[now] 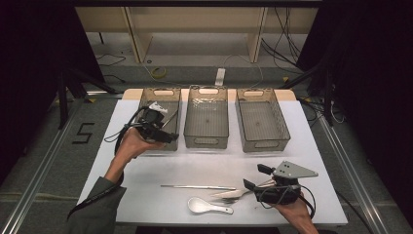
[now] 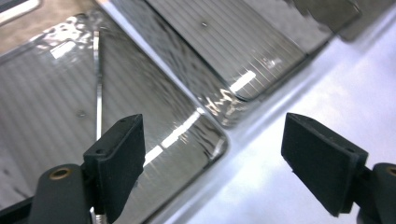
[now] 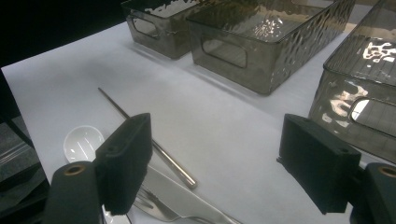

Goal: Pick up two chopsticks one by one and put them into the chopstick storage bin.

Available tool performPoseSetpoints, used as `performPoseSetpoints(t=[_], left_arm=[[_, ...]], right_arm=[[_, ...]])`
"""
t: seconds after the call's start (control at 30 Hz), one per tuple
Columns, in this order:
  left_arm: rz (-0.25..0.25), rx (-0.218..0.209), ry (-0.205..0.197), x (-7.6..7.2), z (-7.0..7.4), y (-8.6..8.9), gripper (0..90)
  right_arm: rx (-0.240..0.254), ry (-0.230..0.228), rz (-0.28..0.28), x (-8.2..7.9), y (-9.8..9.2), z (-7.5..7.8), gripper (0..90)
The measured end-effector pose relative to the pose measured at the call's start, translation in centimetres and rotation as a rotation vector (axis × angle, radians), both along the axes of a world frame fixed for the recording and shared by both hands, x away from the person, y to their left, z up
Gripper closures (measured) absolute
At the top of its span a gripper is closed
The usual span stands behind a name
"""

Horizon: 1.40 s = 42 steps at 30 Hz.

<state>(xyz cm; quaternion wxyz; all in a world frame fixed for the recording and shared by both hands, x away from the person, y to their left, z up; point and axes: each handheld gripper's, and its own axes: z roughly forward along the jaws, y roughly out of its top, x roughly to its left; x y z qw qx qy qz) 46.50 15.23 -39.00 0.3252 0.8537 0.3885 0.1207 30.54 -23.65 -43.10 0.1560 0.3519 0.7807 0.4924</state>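
While your left gripper (image 1: 168, 127) hangs released over the left bin (image 1: 146, 105) holding one chopstick (image 2: 97, 84), your right gripper (image 1: 256, 176) gapes above the fork (image 1: 233, 199)

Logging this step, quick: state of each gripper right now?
Left gripper: jaws open, holding nothing.
Right gripper: jaws open, holding nothing.

A white-topped table (image 1: 146, 195) stands on a grey floor (image 1: 44, 141) marked with a black "5" (image 1: 84, 132) at nine o'clock. Pale wooden shelving (image 1: 195, 29) and loose cables (image 1: 282, 34) fill twelve o'clock; black curtains (image 1: 370, 73) flank both sides.
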Motion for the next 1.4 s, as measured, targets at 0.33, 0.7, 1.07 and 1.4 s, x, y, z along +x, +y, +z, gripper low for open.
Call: performPoseSetpoints(t=[0.33, 0.7, 1.07, 1.4], left_arm=[[-0.112, 0.051, 0.014, -2.1, -0.7, -2.5, 18.0], [-0.252, 0.187, 0.077, -4.4, -2.5, -5.6, 20.0], [-0.356, 0.239, 0.153, -5.9, -4.3, -7.5, 31.3], [-0.428, 0.299, 0.211, -6.9, -5.7, -8.6, 44.0]], right_arm=[[0.005, -0.003, -0.002, 0.1, -0.1, 0.0, 26.6], [0.008, 0.003, 0.002, 0.1, -0.1, 0.0, 26.6], [0.005, 0.013, 0.015, 0.1, 0.1, 0.0, 26.6], [0.004, 0.019, 0.019, 0.1, 0.1, -0.1, 26.5]])
